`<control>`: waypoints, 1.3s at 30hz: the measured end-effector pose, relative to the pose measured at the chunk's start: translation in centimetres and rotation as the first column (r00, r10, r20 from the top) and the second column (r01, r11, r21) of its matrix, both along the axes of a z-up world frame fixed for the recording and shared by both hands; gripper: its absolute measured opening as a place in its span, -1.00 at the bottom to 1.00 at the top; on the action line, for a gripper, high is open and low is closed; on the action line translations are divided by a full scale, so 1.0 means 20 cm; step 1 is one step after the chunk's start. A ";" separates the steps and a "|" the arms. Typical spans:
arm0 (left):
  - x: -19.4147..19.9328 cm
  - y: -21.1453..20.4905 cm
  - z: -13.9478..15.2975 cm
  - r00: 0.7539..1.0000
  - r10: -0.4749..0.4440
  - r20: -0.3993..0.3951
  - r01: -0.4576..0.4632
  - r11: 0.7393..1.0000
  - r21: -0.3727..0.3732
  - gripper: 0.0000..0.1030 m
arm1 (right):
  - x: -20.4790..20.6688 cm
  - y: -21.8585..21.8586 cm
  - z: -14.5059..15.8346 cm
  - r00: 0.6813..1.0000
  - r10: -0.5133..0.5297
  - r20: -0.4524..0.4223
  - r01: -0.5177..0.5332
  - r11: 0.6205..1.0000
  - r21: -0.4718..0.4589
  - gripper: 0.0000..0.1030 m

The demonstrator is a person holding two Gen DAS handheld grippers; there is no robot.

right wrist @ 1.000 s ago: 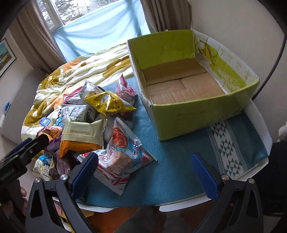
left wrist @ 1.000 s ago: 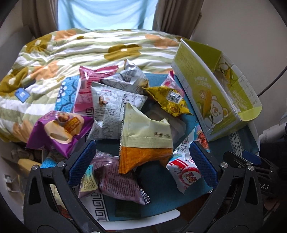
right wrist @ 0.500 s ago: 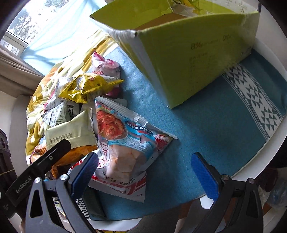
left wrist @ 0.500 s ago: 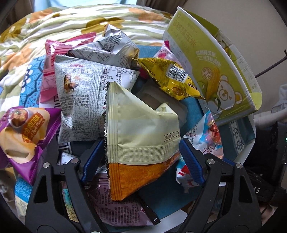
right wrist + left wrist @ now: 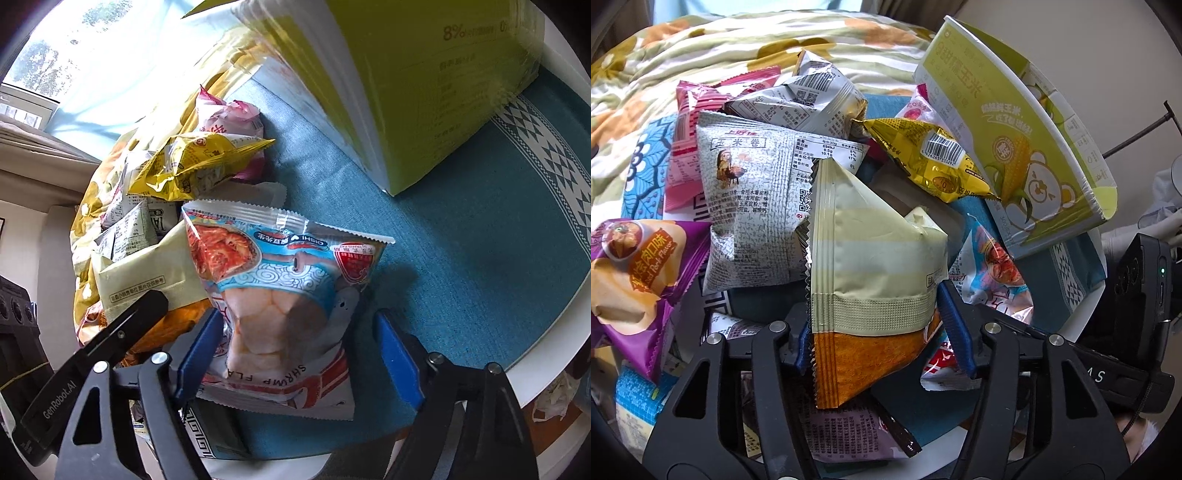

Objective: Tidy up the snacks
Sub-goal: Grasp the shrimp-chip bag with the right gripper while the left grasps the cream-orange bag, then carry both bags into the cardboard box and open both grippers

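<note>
Left wrist view: the left gripper [image 5: 875,325] points steeply down into the snack pile, its blue pads closing on the cream-and-orange packet [image 5: 871,280], which stands upright between them and is pinched at both sides. Beside it lies a silver packet [image 5: 753,214] printed 玉米卷, a purple packet [image 5: 639,269] reading "Pork Flavor", and a gold packet [image 5: 931,158] with a barcode. The green box [image 5: 1015,147] shows a bear and a corn cob.

Right wrist view: the right gripper [image 5: 299,354] tilts down over the blue cloth [image 5: 461,258], jaws closing around the shrimp packet [image 5: 284,288], marked "OISHI" and "SHRIMP FLA"; the left pad touches it, the right pad stands just clear
</note>
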State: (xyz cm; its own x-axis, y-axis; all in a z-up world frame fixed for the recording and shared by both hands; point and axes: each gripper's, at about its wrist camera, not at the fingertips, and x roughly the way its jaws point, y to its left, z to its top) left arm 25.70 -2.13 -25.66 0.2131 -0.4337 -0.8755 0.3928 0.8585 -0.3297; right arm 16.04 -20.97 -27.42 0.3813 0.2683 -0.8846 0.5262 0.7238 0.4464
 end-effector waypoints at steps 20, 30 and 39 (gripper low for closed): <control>-0.25 -0.07 0.33 0.985 0.093 0.148 -0.096 0.995 0.013 -0.12 | -0.10 -0.07 0.22 0.983 0.146 0.113 -0.137 0.987 -0.082 -0.15; -0.42 -0.24 0.74 0.938 0.188 0.293 -0.186 0.982 -0.036 -0.12 | -0.13 -0.16 0.62 0.915 0.327 0.238 -0.268 0.931 -0.247 -0.15; -0.29 -0.63 0.93 0.915 0.178 0.361 -0.163 0.984 -0.072 -0.12 | -0.10 -0.47 0.92 0.856 0.427 0.292 -0.312 0.877 -0.366 -0.15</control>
